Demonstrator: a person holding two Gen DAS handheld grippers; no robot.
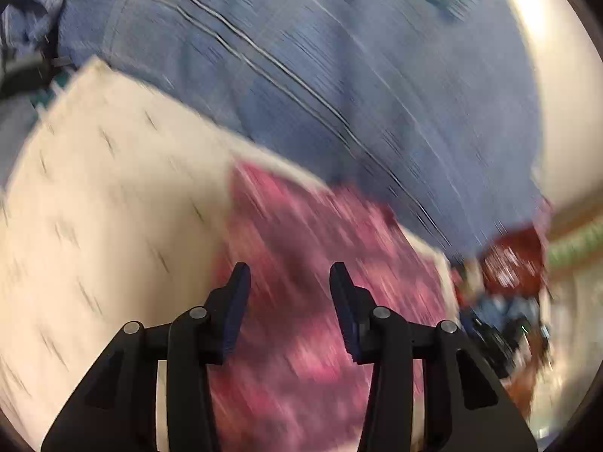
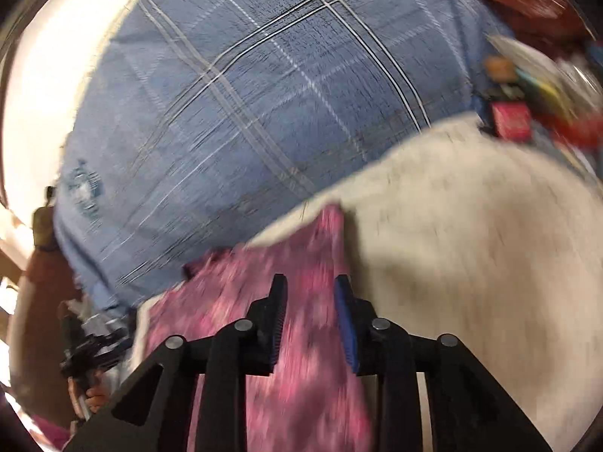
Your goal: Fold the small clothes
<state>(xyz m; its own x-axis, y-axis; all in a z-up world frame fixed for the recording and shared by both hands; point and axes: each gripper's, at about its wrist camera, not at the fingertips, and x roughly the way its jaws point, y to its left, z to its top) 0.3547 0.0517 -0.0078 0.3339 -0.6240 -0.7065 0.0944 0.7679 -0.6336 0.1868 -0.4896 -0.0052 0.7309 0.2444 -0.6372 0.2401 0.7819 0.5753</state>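
- A blue plaid cloth (image 2: 264,86) covers the surface, with a cream speckled cloth (image 1: 113,203) laid on top.
- On the cream lies the pink patterned garment (image 1: 301,263) — a flat strip running lengthwise away from both tongs, directly ahead and below.
- Left tongs (image 1: 289,275) and right tongs (image 2: 311,286) both stand spread, pinching nothing — neither clearly nearer, each over the garment's near end.
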